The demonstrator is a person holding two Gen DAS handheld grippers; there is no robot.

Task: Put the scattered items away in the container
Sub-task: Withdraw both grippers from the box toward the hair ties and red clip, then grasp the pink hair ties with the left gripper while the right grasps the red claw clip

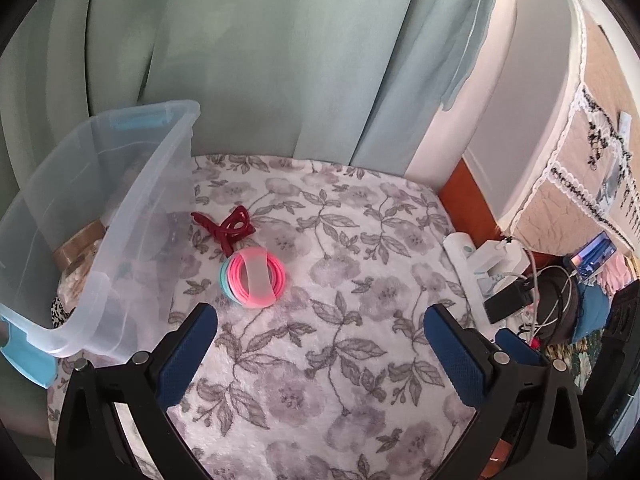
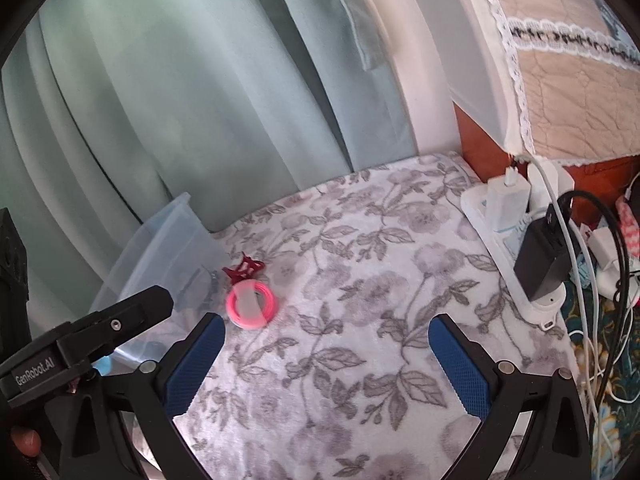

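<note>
A bundle of pink and teal hair ties [image 1: 253, 279] wrapped in a pale pink band lies on the floral cloth [image 1: 328, 264], beside a dark red hair claw [image 1: 229, 229]. Both sit just right of a clear plastic container [image 1: 120, 216] with blue latches, which holds a roll of brown tape and some patterned items. My left gripper [image 1: 320, 326] hovers open just short of the hair ties, nothing between its blue pads. In the right wrist view the hair ties [image 2: 249, 307] and the claw [image 2: 245, 269] lie ahead and left of my open, empty right gripper [image 2: 326, 338]; the container [image 2: 160, 256] stands at left.
A white power strip [image 2: 516, 256] with chargers and tangled cables lines the cloth's right edge. Green curtains [image 1: 256, 60] hang behind. A quilted lace-trimmed cover [image 2: 568, 72] drapes furniture at the right. The left gripper's black body [image 2: 80, 344] crosses the right wrist view's lower left.
</note>
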